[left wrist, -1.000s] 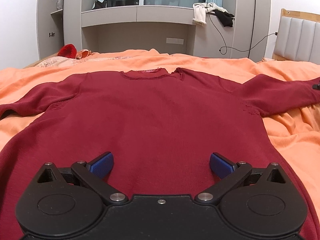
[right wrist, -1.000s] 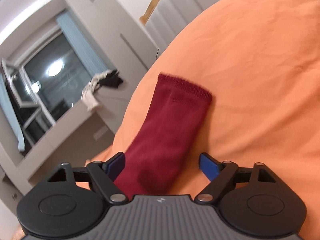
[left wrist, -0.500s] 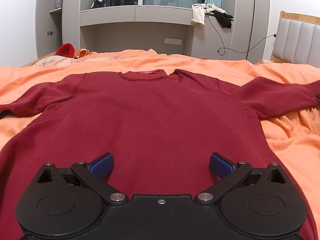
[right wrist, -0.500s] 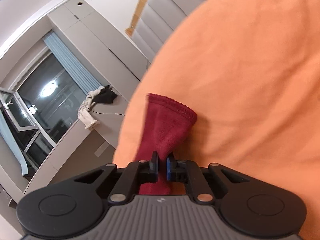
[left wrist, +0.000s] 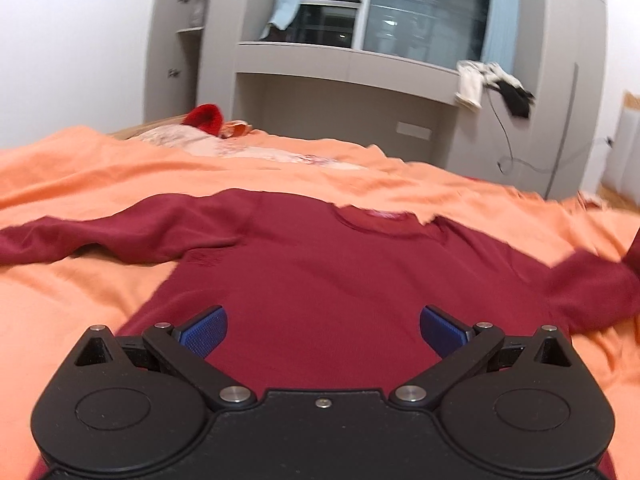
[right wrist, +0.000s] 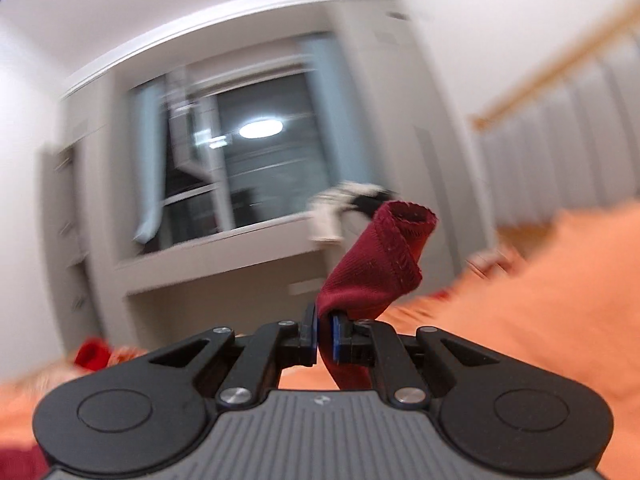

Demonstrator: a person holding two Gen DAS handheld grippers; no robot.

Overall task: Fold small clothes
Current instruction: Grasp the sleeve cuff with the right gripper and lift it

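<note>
Right gripper (right wrist: 324, 334): I pinch the sleeve cuff (right wrist: 394, 248), lifted.
Left gripper (left wrist: 322, 330): wide apart, empty, over the sweater (left wrist: 340, 280).
Progress: first fold starting; rest unfolded.

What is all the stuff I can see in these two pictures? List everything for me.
sweater: one, dark red, spread flat on the bed, front up.
sleeve cuff: one, dark red, lifted off the bed, pinched in the right gripper.
bedsheet: one, orange, covering the bed.
red cloth: one, bright red, far edge of the bed.
pale patterned cloth: one, whitish, beside the red cloth.
hanging clothes: a white and a black piece, draped off the window ledge.
window: one, dark glass, blue curtains, above the ledge.
cable: one, dark, hanging down the wall.
headboard: one, grey padded, wooden top.
left gripper: black, blue pads, open over the sweater.
right gripper: black, shut on the cuff.
</note>
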